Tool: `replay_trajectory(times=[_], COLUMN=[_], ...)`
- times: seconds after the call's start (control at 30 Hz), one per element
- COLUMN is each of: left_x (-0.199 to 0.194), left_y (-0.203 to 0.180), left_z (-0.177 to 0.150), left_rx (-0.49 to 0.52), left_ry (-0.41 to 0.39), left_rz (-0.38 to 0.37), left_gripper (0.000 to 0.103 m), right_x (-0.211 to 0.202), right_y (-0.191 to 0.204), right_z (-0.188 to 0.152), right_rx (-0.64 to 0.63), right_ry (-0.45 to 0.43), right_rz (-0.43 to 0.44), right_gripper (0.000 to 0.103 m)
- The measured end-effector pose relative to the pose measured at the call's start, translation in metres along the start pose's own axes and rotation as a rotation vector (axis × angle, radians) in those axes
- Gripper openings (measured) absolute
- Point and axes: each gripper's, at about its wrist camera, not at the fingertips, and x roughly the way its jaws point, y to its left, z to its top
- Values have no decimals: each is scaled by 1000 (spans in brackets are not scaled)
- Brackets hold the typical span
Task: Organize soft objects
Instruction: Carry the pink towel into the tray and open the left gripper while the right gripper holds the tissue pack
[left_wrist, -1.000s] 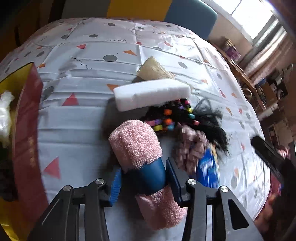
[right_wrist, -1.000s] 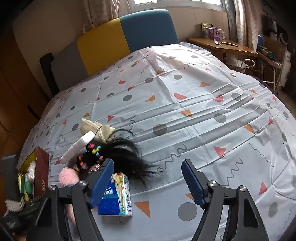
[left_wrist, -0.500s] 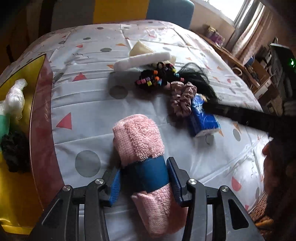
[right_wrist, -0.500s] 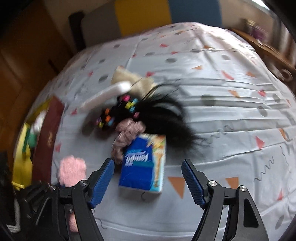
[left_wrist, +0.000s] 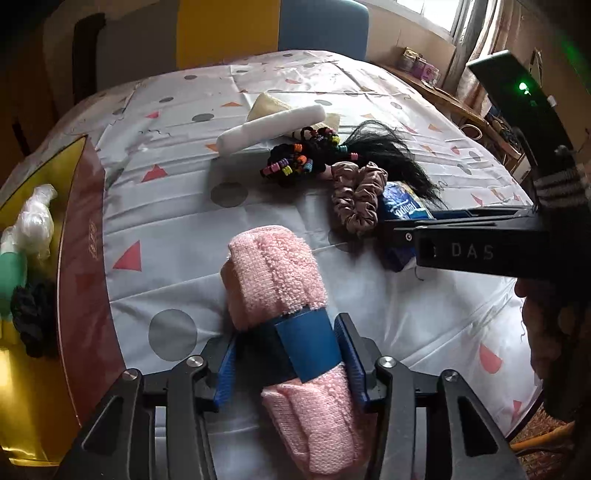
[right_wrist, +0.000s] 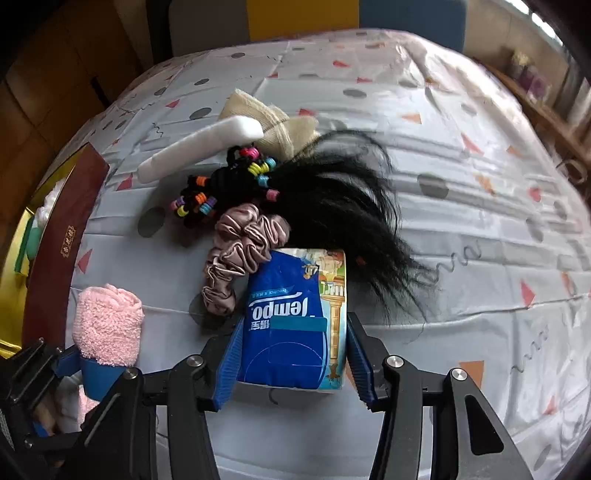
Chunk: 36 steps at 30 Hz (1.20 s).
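We are closing the right claw (right_wrist: 293, 363) around the tissue pack (right_wrist: 295, 317); its blue pads are flanking the pack's near end, and we cannot tell whether they are pressing yet. We are holding the pink towel (left_wrist: 273, 277) in the left claw (left_wrist: 291, 360), clamped across its blue band, with both ends sticking out past the pads.

The risk we are judging first: the pack is soft and glossy, so a grip this close to its end could let it sag or slide out on the lift. The scrunchie (right_wrist: 240, 254) is lying against the pack's far left corner and the black hair (right_wrist: 343, 214) is draping over its far edge, so either could be dragged along. The towel roll could also loosen, since only its middle is being gripped.

Taking the pack as our landmark: the bead ties (right_wrist: 221, 184), the white foam bar (right_wrist: 199, 147) and the beige cloth (right_wrist: 273, 125) are lying beyond it. The box (right_wrist: 62, 236) is sitting well to its left, at the bed's left edge, with the towel between the two. To the pack's right and near side, the sheet (right_wrist: 461, 258) is lying bare, giving room to pull back. In the left view, the right tool is crossing just above the pack, so we are watching for the two claws meeting on the way to the box.
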Motion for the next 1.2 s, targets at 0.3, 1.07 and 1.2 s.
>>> replay_trajectory(times=[0.3,1.07,1.2], left_x=[-26,-105,-83], left_y=[-7,202,205], left_z=[-3,-32,-35], left_rx=[35,-537,-562], left_ry=[-11,-27,18], left_rz=[-75,-101,-91], left_gripper=[39,40,40], right_x=[1,4,3], right_y=[0,5,6], right_z=[-5,-7,-8], right_rx=[-39,-58,-66], right_ry=[-5,-18,-20], right_rz=[-95,-122,-132], right_gripper=[53,53,53])
